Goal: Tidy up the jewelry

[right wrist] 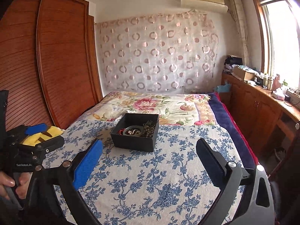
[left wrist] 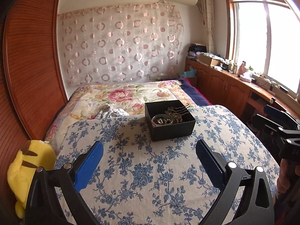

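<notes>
Black box (left wrist: pixel 169 121) on blue-flowered cloth (left wrist: pixel 150 168) over the bed, at 12 o'clock from both claws, well apart. Inside: bangle (left wrist: pixel 162 120), beads (left wrist: pixel 177 118), hairpins (left wrist: pixel 178 110). Left claw (left wrist: pixel 149 164) spread wide, nothing between. Right claw (right wrist: pixel 149 162) spread wide, likewise bare. Yellow plush (left wrist: pixel 28 168) at 9 o'clock, off the cloth.

Jewelry (left wrist: pixel 169 119) tangled in black box (left wrist: pixel 174 131), pieces too small to tell

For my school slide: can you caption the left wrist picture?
Open left gripper hovers before a black box of jewelry on a flowered cloth.
</notes>
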A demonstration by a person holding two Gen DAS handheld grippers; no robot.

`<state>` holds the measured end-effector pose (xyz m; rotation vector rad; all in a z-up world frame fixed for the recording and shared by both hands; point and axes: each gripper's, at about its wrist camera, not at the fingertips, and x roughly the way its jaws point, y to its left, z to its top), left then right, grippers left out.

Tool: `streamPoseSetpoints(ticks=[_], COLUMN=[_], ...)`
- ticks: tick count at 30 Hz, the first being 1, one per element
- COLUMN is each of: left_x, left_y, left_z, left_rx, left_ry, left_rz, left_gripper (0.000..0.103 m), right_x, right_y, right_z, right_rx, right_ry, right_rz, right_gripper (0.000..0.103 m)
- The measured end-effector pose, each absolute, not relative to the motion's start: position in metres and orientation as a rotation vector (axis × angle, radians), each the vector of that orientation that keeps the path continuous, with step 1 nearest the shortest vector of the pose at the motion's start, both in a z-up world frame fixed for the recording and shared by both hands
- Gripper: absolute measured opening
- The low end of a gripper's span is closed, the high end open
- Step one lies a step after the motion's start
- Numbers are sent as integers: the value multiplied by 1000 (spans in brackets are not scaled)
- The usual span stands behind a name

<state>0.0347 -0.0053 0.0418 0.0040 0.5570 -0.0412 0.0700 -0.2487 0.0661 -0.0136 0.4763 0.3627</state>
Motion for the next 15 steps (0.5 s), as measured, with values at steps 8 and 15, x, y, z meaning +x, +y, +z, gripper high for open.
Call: streamPoseSetpoints(ticks=[8, 15], left_x=[31, 30], left_y=[-5, -4], left_z=[42, 42], left_rx=[-6, -7], left_ry=[552, 551], left_rz=[-41, -41], left_gripper=[95, 95], right_x=[67, 69], right_y=[-249, -249], right_z=[63, 60], right_rx=[-13, -11], right_ry=[480, 483], right_rz=[356, 349], right_gripper=[100, 100])
